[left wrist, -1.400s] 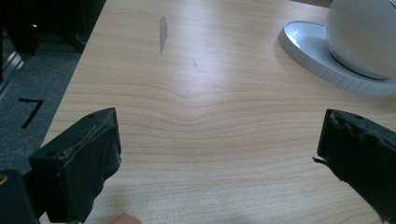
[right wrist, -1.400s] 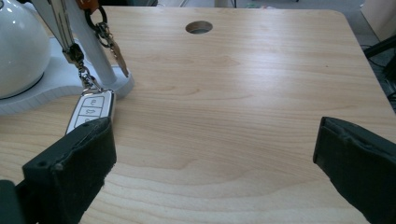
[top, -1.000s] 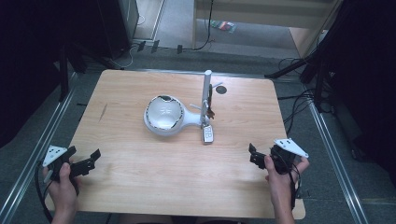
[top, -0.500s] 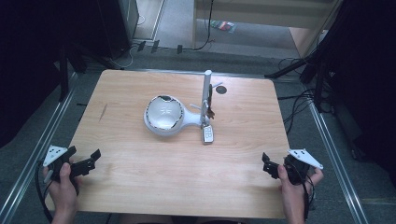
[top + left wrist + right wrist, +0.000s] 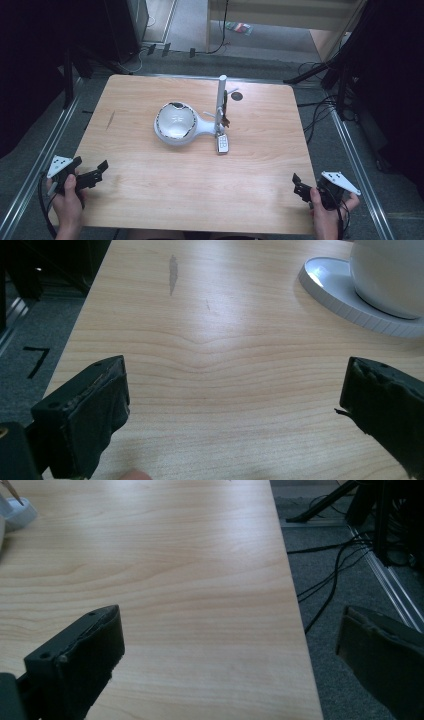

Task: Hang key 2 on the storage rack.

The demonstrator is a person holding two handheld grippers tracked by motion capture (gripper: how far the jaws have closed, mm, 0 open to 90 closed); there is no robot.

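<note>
Left hand-held gripper [image 5: 90, 176] sits at the lower left of the high view, over the bench [image 5: 150, 200] corner, gripped by the left hand [image 5: 67, 200]. Jaws spread wide, nothing between them — in the left gripper view just bare wood grain shows in the gap.

Right hand-held gripper [image 5: 301, 189] is at the lower right of the high view, right at the bench's right edge, held by the right hand [image 5: 327, 215]. Jaws also wide apart and empty. In the right gripper view one jaw is over the wood, the other hangs past the edge over grey floor [image 5: 350, 580] and black cables [image 5: 325, 587].

White desk lamp [image 5: 190, 125] is in the middle of the high view, well apart from both grippers:
- round head [image 5: 175, 122] lies on the bench, bowl side up, left of centre
- a short neck joins it to an upright white post [image 5: 220, 102] on its right
- a small white remote [image 5: 222, 144] lies flat just below the post's foot, touching or nearly so — cannot tell which
- something small and dark hangs on the post mid-height; too small to identify

Left gripper view catches the lamp head and its flat ribbed rim [image 5: 350, 305] at the upper right of frame. A dark streak [image 5: 173, 272] marks the wood at upper centre. Small dark round spot [image 5: 236, 96] on the bench just right of the post top.
</note>
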